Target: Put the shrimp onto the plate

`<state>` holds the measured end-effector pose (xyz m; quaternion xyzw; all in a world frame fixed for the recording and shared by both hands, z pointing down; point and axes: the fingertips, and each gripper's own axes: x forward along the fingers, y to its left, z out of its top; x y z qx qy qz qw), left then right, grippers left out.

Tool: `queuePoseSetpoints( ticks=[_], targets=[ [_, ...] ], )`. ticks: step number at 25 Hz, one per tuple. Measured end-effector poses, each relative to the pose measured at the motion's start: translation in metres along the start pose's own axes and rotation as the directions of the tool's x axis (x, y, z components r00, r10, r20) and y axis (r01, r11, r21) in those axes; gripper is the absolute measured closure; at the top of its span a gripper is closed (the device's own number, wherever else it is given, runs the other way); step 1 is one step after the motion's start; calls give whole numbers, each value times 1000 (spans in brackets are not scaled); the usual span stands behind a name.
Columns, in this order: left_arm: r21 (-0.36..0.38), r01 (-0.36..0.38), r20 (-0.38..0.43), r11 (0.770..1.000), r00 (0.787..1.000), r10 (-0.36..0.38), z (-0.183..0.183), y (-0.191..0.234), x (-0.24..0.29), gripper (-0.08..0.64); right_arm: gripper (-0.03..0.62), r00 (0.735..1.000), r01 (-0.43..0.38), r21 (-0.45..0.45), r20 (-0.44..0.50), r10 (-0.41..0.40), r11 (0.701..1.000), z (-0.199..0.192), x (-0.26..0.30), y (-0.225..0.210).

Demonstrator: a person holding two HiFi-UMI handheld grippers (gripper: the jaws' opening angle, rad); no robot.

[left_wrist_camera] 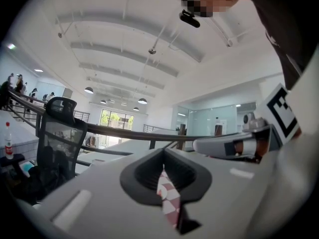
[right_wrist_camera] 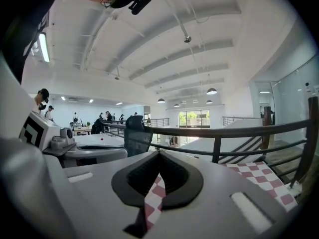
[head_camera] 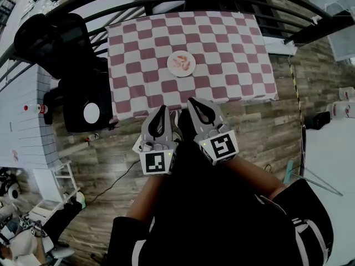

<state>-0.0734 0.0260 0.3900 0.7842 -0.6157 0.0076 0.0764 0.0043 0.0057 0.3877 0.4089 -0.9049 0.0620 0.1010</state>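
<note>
Left gripper (head_camera: 161,111), right gripper (head_camera: 195,105) closed, empty, held short of table (head_camera: 233,43); shrimp (head_camera: 178,64) could be pushed off plate (head_camera: 193,67) by closed jaws.

Up at twelve o'clock from the grippers, the shrimp (head_camera: 180,63) on the plate (head_camera: 190,69) are only pinkish specks, too small to count. The tablecloth (head_camera: 222,49) loses its near edge behind the tips of the left gripper (head_camera: 162,108) and the right gripper (head_camera: 192,100). In the left gripper view, only a sliver of tablecloth (left_wrist_camera: 167,198) peeks through the slit. In the right gripper view, the tablecloth (right_wrist_camera: 271,180) runs off the frame at four o'clock.
</note>
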Motion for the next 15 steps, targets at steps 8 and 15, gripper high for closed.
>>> queuePoseSetpoints(
  ticks=[8, 15],
  targets=[
    [3, 32, 1, 999, 999, -32, -2, -13, -8, 551, 595, 999, 41, -37, 29, -40, 998, 8, -21, -9],
    [11, 5, 19, 1000, 1000, -5, 6, -8, -19, 551, 594, 998, 41, -38, 54, -39, 998, 15, -23, -10]
  ],
)
